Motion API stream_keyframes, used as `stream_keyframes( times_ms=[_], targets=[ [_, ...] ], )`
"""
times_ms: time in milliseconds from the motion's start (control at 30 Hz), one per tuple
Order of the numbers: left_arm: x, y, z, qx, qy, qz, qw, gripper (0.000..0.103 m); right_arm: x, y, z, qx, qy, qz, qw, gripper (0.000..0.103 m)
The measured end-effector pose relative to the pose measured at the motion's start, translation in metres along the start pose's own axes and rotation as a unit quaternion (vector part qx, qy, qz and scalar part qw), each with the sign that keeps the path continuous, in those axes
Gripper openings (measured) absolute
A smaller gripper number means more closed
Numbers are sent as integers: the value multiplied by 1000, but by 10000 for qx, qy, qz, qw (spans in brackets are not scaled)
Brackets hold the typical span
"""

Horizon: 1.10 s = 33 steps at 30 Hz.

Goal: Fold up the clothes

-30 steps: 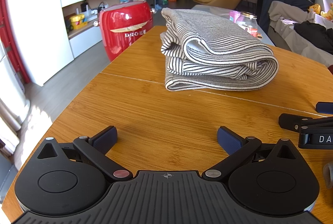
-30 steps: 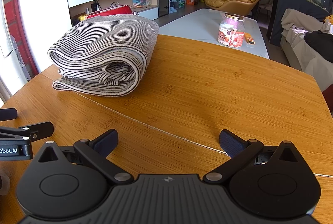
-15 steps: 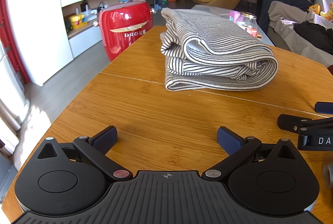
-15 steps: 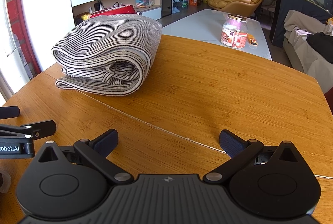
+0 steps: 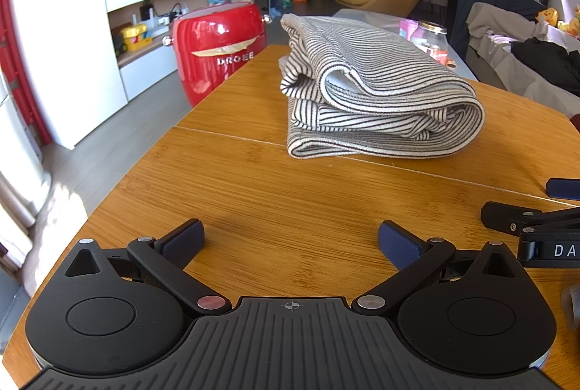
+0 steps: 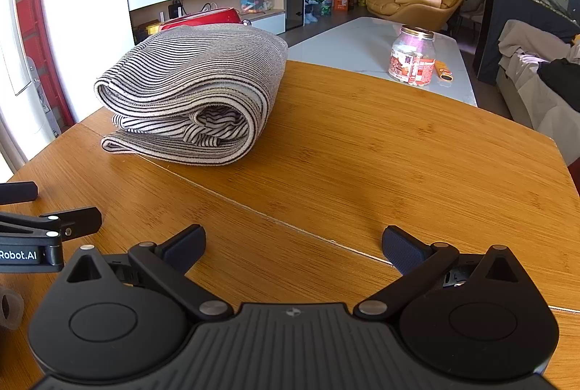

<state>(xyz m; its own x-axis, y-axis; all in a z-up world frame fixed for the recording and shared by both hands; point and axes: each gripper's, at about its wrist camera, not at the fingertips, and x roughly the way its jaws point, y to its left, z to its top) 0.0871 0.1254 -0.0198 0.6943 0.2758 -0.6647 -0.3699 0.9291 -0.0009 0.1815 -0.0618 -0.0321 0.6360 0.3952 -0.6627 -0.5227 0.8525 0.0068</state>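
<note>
Change since earlier frames: nothing had shifted in the left wrist view; in the right wrist view the striped garment [image 6: 192, 92] sat slightly lower and further right in frame than one second before, which pointed to a small drift of that tool only.
Left gripper [image 5: 290, 241]: jaws spread wide, nothing between them, low over the wooden table [image 5: 275, 201] at bottom centre of frame.
Right gripper [image 6: 293, 245]: jaws equally wide, empty, also low over the table at bottom centre.
Task item location: the garment lay folded in a thick bundle on the table, upper centre of the left wrist view [image 5: 377, 89] and upper left of the right wrist view, well apart from both tools.
Step in hand: judged as the end of the fold; layers were stacked and neither tool touched the cloth.
Next move: probably none on this piece; if tidying were wanted, the loose edge at the bundle's open end would need a light pinch and tuck.
Count: one striped garment; two grippers; one red stool-like drum [image 5: 221, 49] beside the table; one glass jar [image 6: 413, 56] on the white table beyond.
</note>
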Motion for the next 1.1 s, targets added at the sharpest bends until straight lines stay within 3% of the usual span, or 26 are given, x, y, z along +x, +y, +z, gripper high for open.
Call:
stream_keyframes(
  times_ms=[1100],
  targets=[
    [1,-2,1,27,13,-1,10000,103,1,1,0,14,-8,-13,10000,103]
  ],
)
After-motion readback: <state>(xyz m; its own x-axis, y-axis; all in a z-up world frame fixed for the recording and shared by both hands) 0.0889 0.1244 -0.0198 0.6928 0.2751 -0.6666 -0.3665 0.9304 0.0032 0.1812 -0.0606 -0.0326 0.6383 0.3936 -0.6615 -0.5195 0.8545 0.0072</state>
